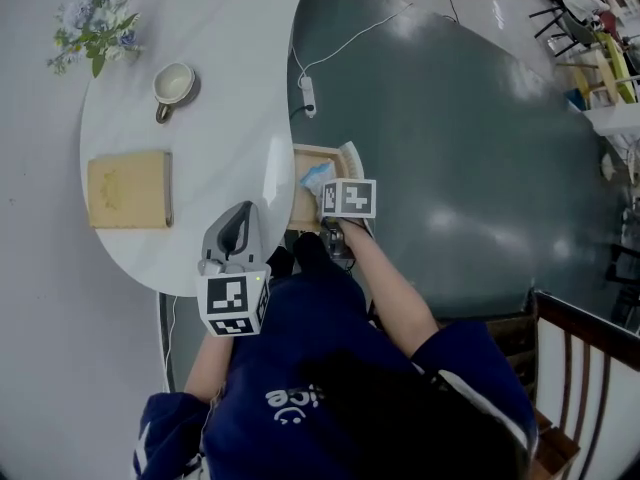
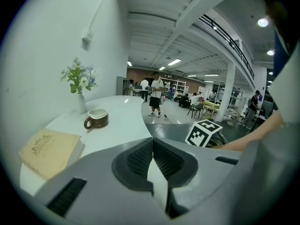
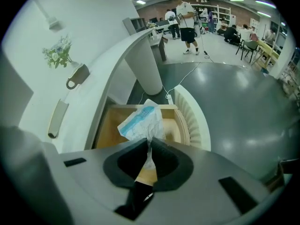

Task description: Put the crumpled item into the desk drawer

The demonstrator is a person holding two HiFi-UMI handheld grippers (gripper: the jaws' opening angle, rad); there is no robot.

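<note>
The crumpled item [image 3: 139, 122], a white and blue wrapper, hangs pinched between the jaws of my right gripper [image 3: 150, 143], which is shut on its lower end. It hangs over the open wooden drawer [image 3: 108, 130] at the desk's side. In the head view the item [image 1: 316, 175] shows just left of the right gripper's marker cube [image 1: 348, 198], inside the drawer's rim [image 1: 312, 151]. My left gripper [image 1: 240, 211] hovers over the white desk's near edge, shut with nothing in it; in its own view its jaws [image 2: 152, 140] meet.
On the white oval desk [image 1: 230, 118] lie a tan book [image 1: 128, 189], a brown and white cup [image 1: 174, 86] and a vase of flowers [image 1: 95, 23]. A power strip [image 1: 308, 96] with its cord lies on the dark floor beyond the drawer. A wooden chair [image 1: 575, 353] stands at my right.
</note>
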